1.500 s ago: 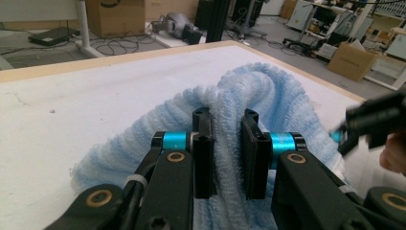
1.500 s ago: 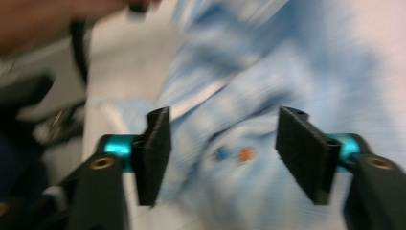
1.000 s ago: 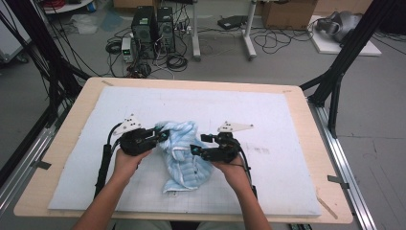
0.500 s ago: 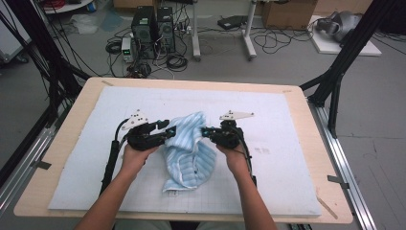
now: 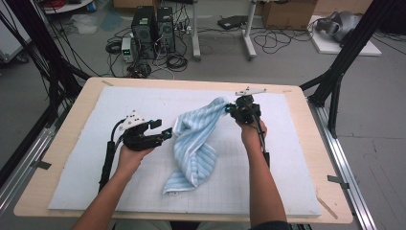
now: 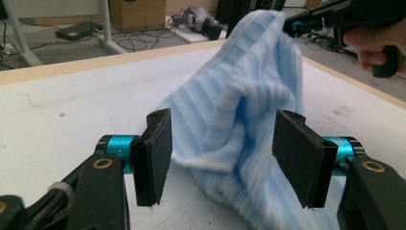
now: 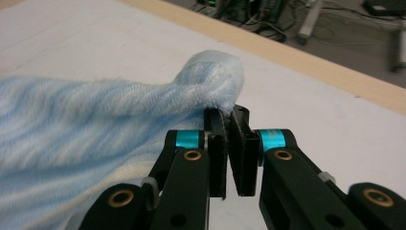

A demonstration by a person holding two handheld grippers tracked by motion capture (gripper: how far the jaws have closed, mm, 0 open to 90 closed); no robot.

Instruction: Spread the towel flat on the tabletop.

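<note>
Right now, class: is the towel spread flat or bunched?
Bunched: the towel hangs twisted from the right tongs, one corner lifted, its lower end lying on the mat.

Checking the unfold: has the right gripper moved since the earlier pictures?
Yes. The right gripper, shut on the light blue striped towel, went from mid-mat toward the wooden table's far edge.

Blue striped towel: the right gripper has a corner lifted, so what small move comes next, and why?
Probably close the left gripper on the near edge of the blue striped towel. Its jaws have just been opening and stand apart, with a fold of towel between the pads but not pressed. The right gripper is shut on a lifted corner while the rest trails on the white mat, so a second grip would let the towel spread.
</note>
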